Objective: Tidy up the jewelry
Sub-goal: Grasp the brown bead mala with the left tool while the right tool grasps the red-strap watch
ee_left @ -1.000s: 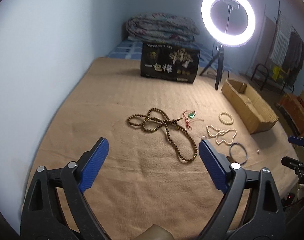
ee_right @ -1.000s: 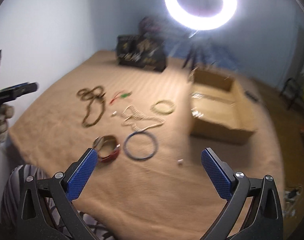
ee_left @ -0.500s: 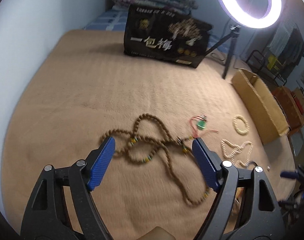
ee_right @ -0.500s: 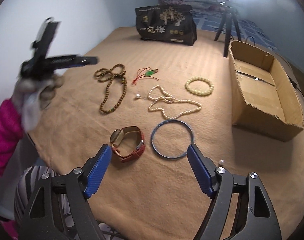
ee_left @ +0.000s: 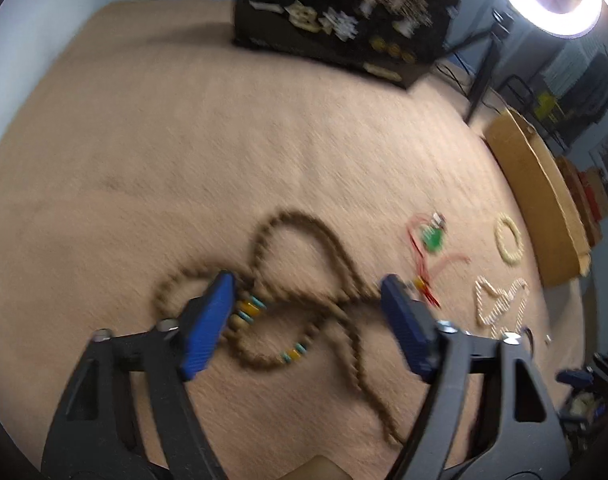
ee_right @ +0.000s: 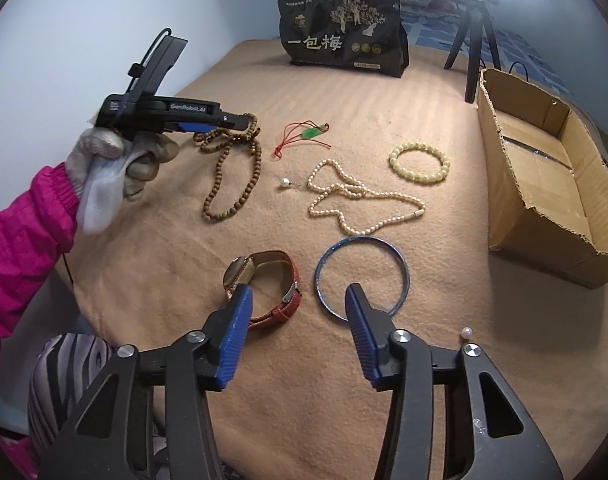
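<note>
Left gripper (ee_left: 305, 292) hangs low over the tan blanket (ee_right: 383, 380) near its left edge, jaws spread wide and holding nothing; the knotted end of the brown wooden bead necklace (ee_left: 304, 304) lies between its blue pads (ee_left: 208, 320), though the left wrist view is too blurred to tell whether they touch it. From the right wrist view, a gloved hand (ee_right: 116, 168) in a pink sleeve carries that left gripper (ee_right: 240, 121) above the same brown wooden bead necklace (ee_right: 232, 176).

Further right lie a red cord with a green pendant (ee_right: 309, 136), a pearl necklace (ee_right: 355, 200) with a loose pearl drop just beside it, and a pale yellow bead bracelet (ee_right: 419, 162).

Right gripper (ee_right: 298, 300) hovers near the front edge, jaws also wide apart and empty, with a red-strapped watch (ee_right: 264, 288) by its left pad and a blue bangle (ee_right: 361, 276) by its right pad.

An open cardboard box (ee_right: 543, 184) sits at the right edge. A black printed bag (ee_right: 343, 36) and a tripod (ee_right: 473, 36) stand at the far edge.
</note>
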Available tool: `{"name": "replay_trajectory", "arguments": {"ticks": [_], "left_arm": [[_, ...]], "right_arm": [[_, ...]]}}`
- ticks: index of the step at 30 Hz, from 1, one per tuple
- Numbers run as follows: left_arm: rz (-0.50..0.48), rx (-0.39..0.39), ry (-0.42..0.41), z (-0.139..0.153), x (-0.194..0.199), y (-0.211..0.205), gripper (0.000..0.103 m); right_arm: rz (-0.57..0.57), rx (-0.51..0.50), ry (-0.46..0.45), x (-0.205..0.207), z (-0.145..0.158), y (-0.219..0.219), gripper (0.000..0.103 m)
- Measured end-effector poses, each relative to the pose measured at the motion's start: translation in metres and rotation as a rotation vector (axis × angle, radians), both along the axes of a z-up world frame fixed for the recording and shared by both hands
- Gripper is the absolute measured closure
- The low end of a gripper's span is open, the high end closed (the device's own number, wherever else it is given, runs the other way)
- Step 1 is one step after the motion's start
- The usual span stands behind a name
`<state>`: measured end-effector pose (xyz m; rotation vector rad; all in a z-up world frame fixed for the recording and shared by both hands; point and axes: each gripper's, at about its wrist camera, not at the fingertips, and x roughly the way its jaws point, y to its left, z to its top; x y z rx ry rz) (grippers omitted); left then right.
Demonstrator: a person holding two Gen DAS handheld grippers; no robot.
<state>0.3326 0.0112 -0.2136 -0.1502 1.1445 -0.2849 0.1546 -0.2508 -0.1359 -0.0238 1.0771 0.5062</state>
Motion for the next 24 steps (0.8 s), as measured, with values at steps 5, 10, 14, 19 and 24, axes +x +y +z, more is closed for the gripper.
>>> {"name": "replay_trajectory", "arguments": {"ticks": [5, 10, 14, 19, 24], "left_arm": [[-0.091, 0.209, -0.061, -0.001, -0.020, -0.029, 0.041], [-0.084, 0.275, -0.075, -0.002, -0.024, -0.033, 0.050], [-0.073, 0.285, -0.086, -0.002, -0.022, -0.031, 0.063], [-0.079, 0.298, -0.116, -0.002, -0.022, -0.032, 0.074], [-0.061, 0.273, -0.124, -0.001, -0.022, -0.027, 0.087]], "right_arm": [[0.000, 0.020, 0.018, 0.001, -0.002, 0.003, 0.065], [0.030, 0.001, 0.037, 0.000, -0.006, 0.012, 0.065], [0.023, 0.006, 0.076, 0.004, -0.014, 0.012, 0.065], [0.021, 0.006, 0.102, 0.009, -0.022, 0.016, 0.069], [0.038, -0.036, 0.114, 0.016, -0.028, 0.029, 0.078]]}}
